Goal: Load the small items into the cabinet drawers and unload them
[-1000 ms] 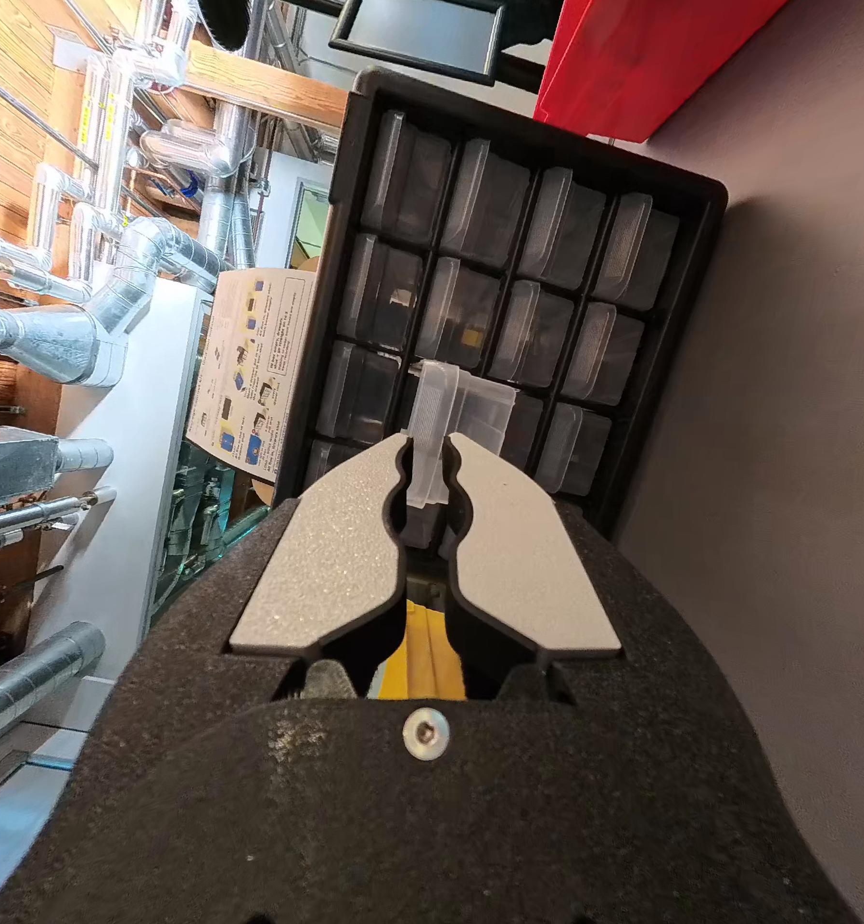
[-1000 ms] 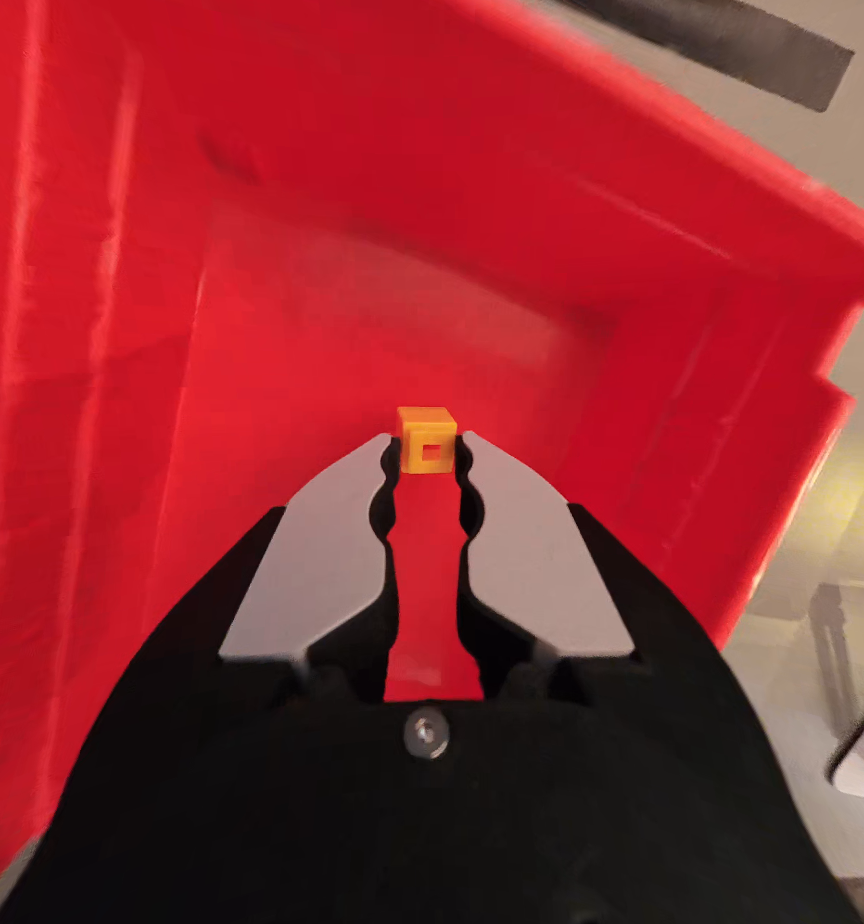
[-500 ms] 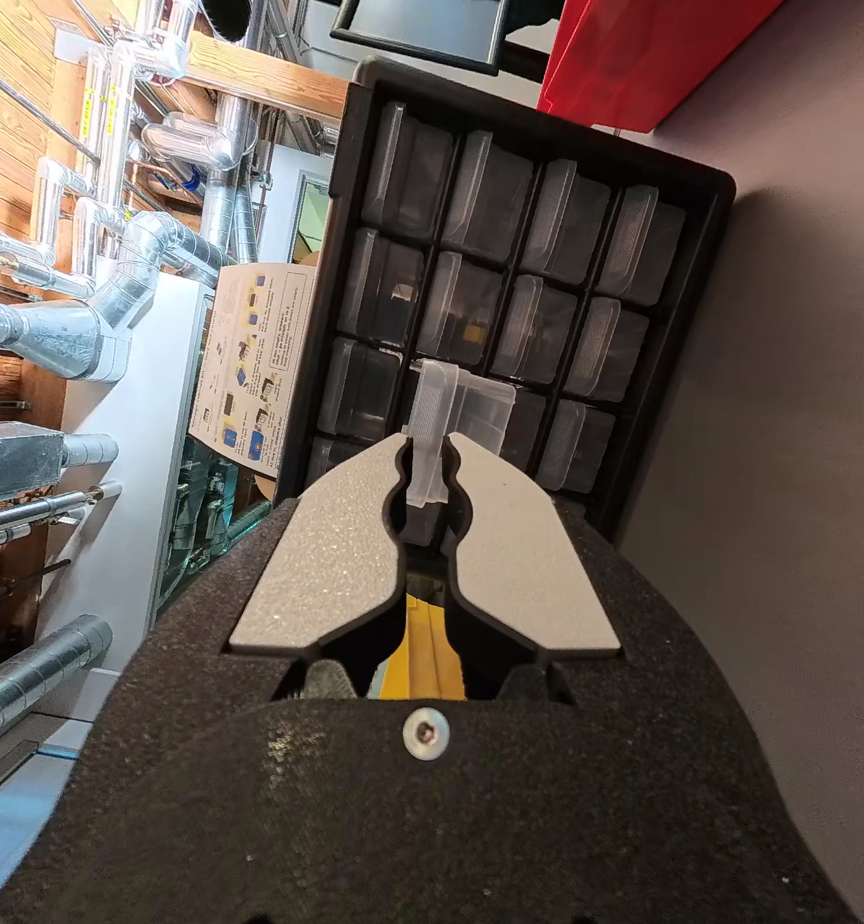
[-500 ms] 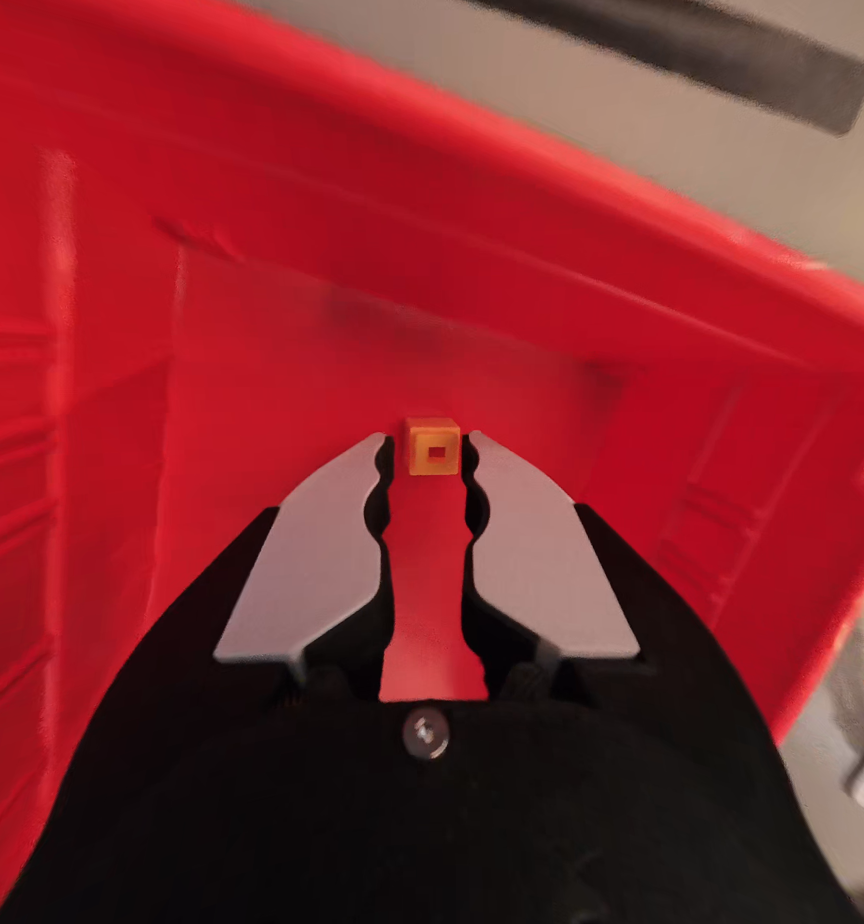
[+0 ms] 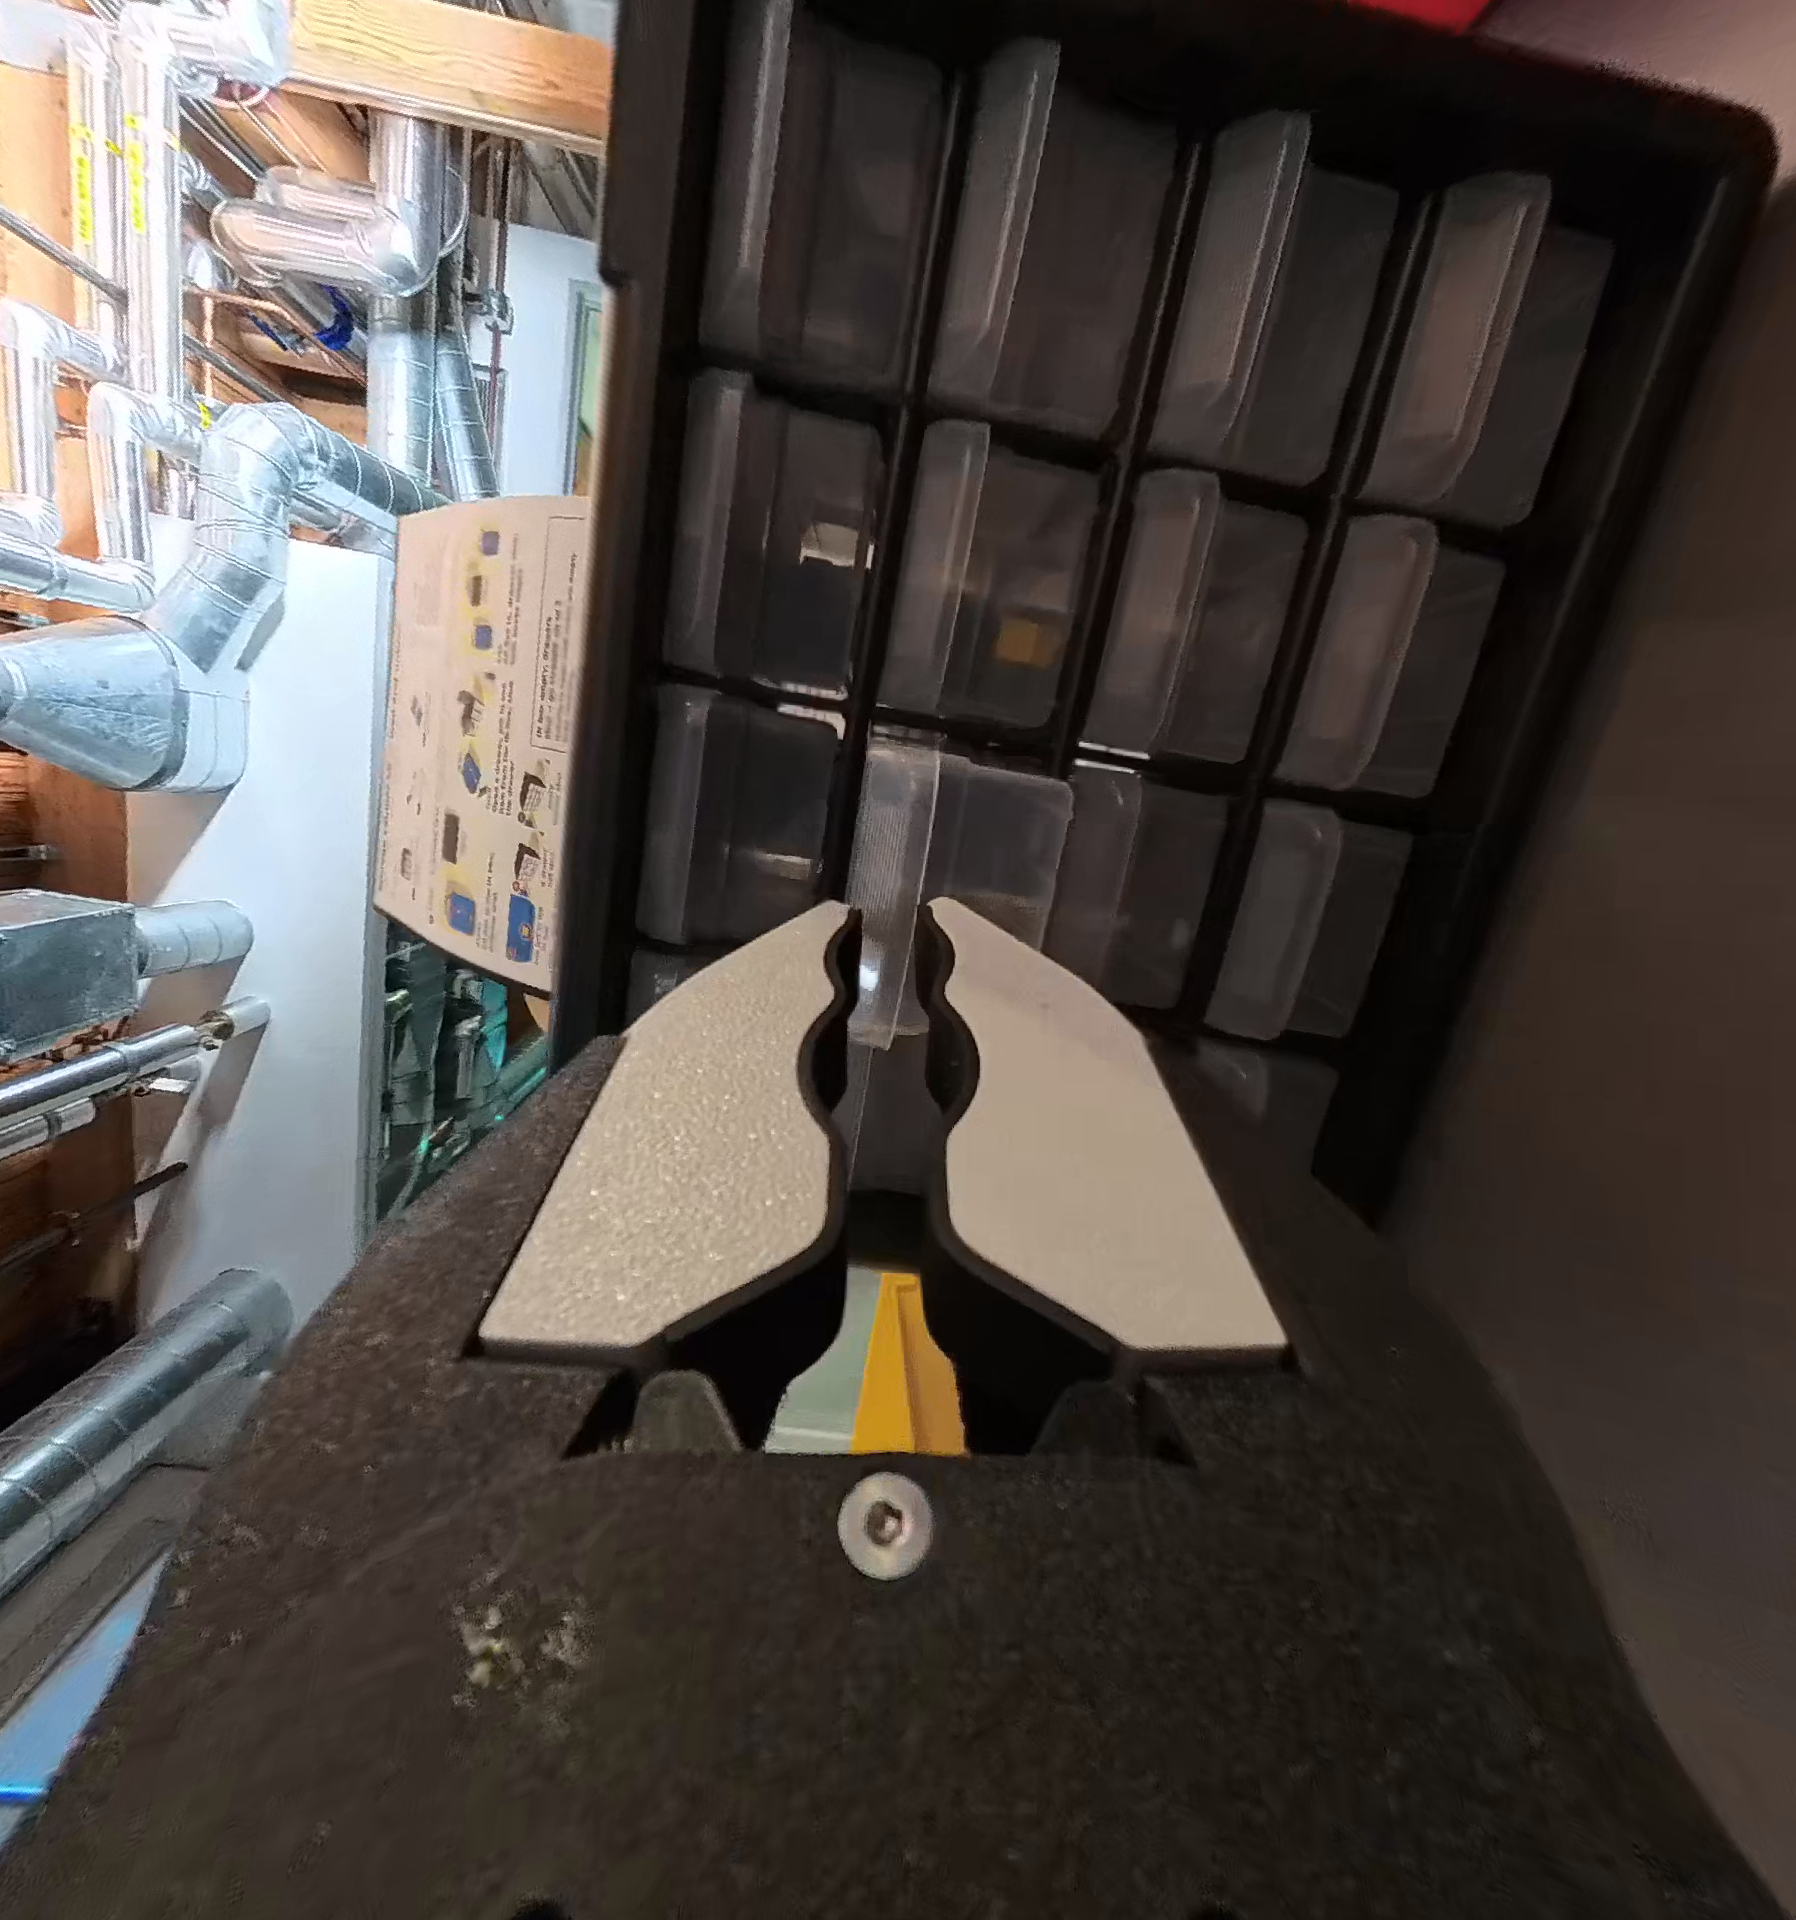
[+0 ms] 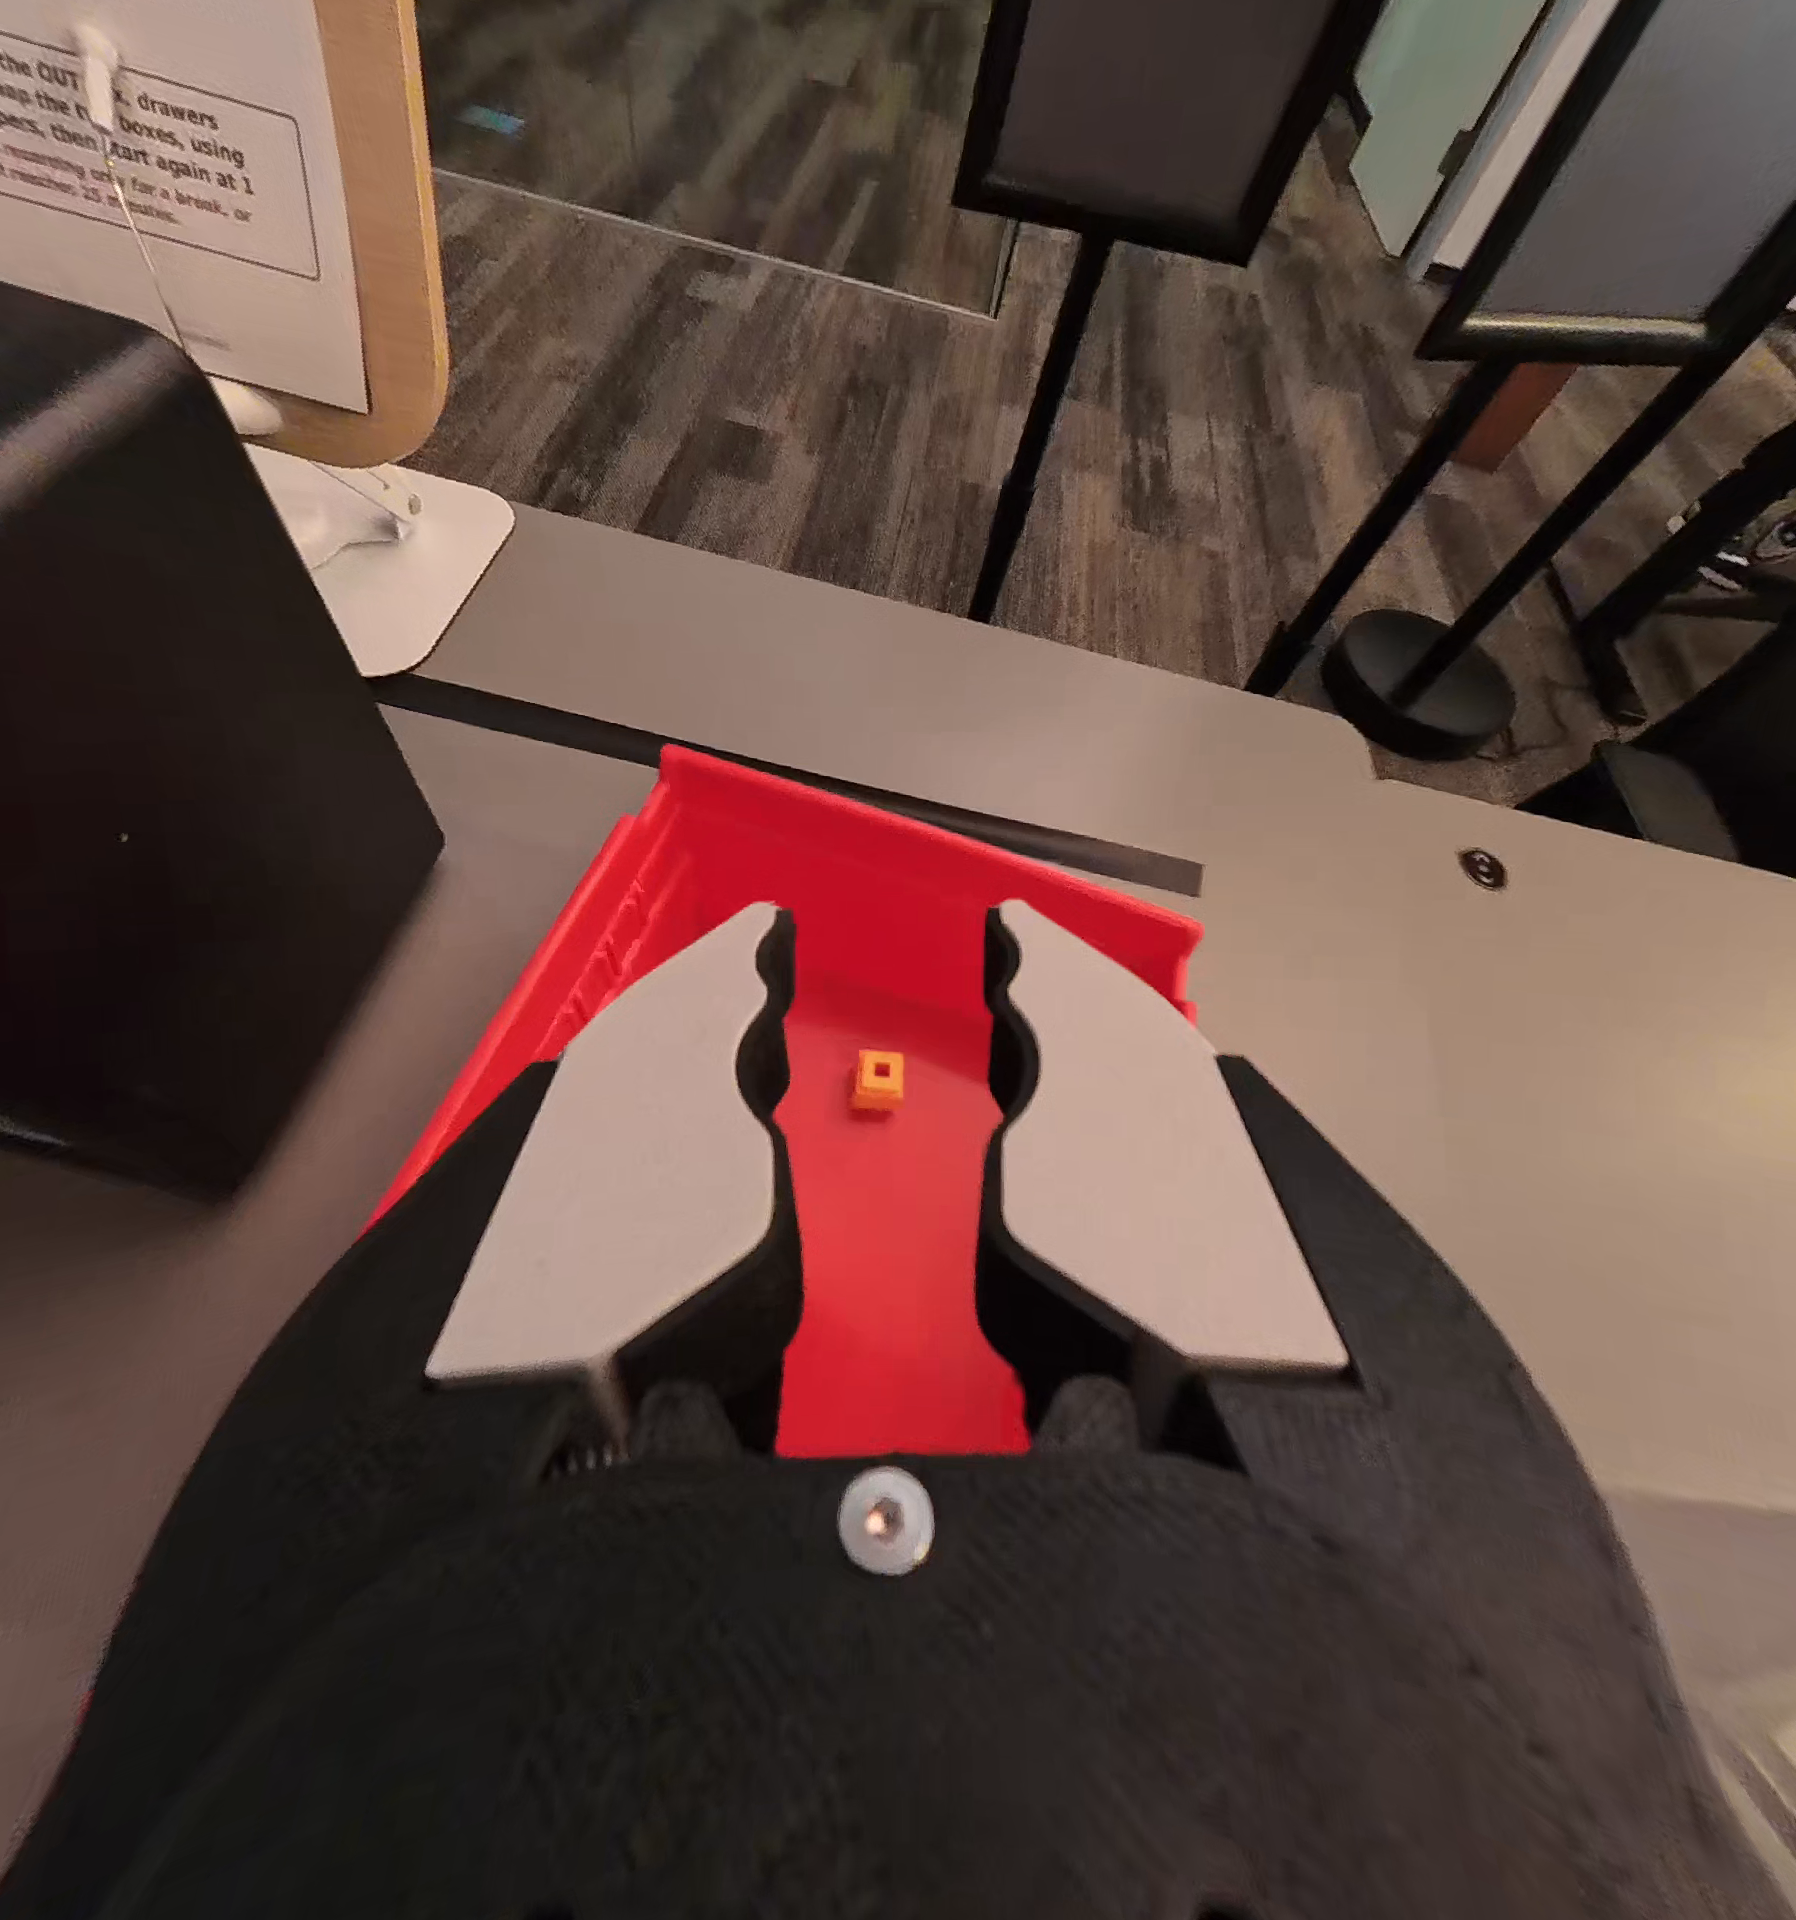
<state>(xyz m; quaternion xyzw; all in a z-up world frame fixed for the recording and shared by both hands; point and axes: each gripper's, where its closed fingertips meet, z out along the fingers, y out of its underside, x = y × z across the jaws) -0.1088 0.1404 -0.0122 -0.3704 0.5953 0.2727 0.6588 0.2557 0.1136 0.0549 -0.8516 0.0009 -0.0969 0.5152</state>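
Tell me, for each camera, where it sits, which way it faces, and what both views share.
Left wrist view: sits on the left hand-held gripper, facing the black drawer cabinet; its own fingers pinch the handle of a clear drawer.
Right wrist view: sits on the right hand-held gripper, looking down into the red bin at an orange cube; its open fingers show.
Shared: the black cabinet, the printed sheet and the grey tabletop.
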